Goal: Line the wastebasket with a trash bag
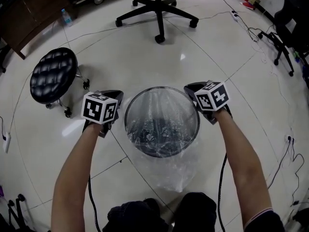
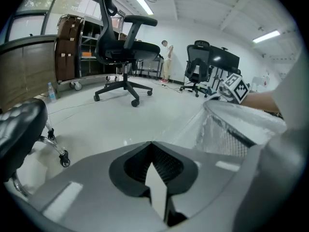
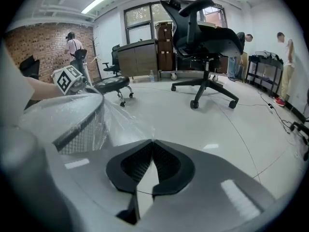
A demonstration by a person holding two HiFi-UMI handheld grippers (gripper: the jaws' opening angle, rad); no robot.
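Observation:
A round black mesh wastebasket (image 1: 162, 88) stands on the floor between my arms, with a clear trash bag (image 1: 166, 170) inside it. The bag's film is folded over the rim and hangs down outside to the floor. My left gripper (image 1: 117, 96) is at the rim's left side, and my right gripper (image 1: 190, 90) at its right side. In the left gripper view the jaws (image 2: 152, 142) are shut, and film stretches from the wastebasket (image 2: 231, 129) to their tips. The right gripper (image 3: 152, 140) is likewise shut on film drawn from the wastebasket (image 3: 77, 132).
A black padded stool (image 1: 53, 75) on castors stands to the left. An office chair (image 1: 158, 11) is farther ahead, with a water bottle (image 1: 66, 17) by a wooden cabinet at the far left. Cables (image 1: 285, 163) trail over the floor on the right. People stand far off.

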